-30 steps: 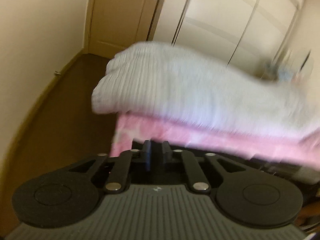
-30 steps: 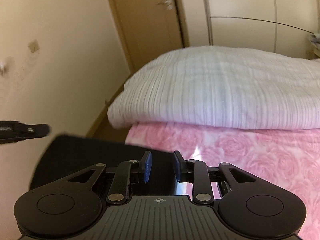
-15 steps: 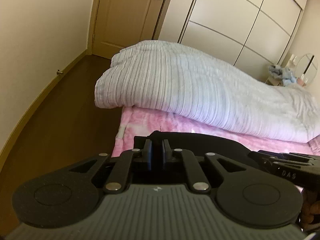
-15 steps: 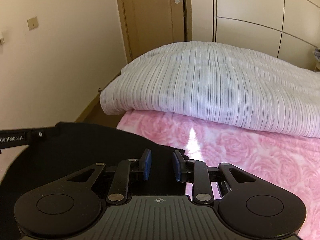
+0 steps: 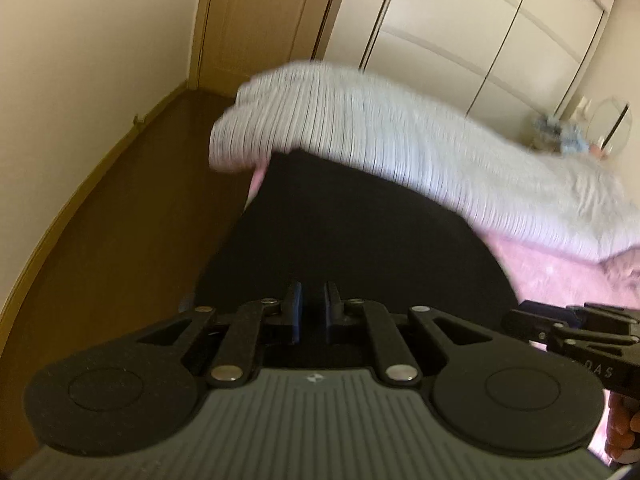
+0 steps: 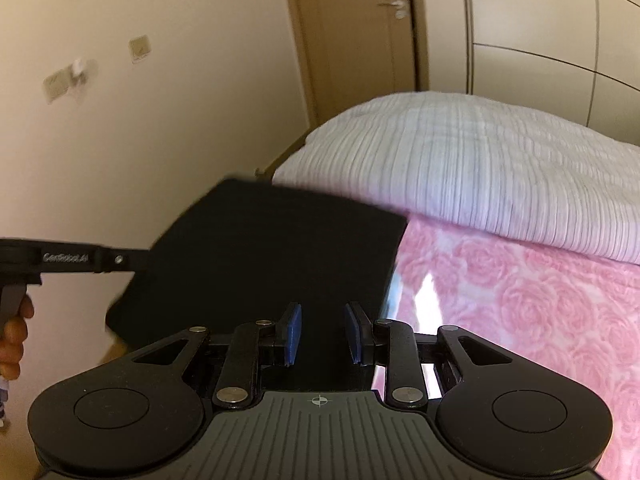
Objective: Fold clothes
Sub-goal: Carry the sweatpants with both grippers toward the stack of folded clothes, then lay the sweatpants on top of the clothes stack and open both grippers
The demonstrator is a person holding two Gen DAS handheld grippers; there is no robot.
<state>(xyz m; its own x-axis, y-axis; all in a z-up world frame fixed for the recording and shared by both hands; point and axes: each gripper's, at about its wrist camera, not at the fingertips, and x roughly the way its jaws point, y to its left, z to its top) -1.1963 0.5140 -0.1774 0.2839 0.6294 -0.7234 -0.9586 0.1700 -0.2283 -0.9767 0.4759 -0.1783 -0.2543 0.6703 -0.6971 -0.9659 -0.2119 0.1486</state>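
Here, 2 hand-held grippers carry a black garment [image 5: 352,240] in the air over the near edge of the bed, above the pink blanket [image 6: 520,312] and in front of the striped duvet [image 6: 480,168]. The left gripper [image 5: 311,312] has its jaws nearly closed, with only a narrow gap; the right gripper [image 6: 322,334] has them part open. Dark cloth runs between each pair of pads, but whether either is pinching it cannot be told. Risk: with so loose a right-hand hold, the cloth could slip, sagging toward the floor [image 5: 120,220] and spoiling the fold.
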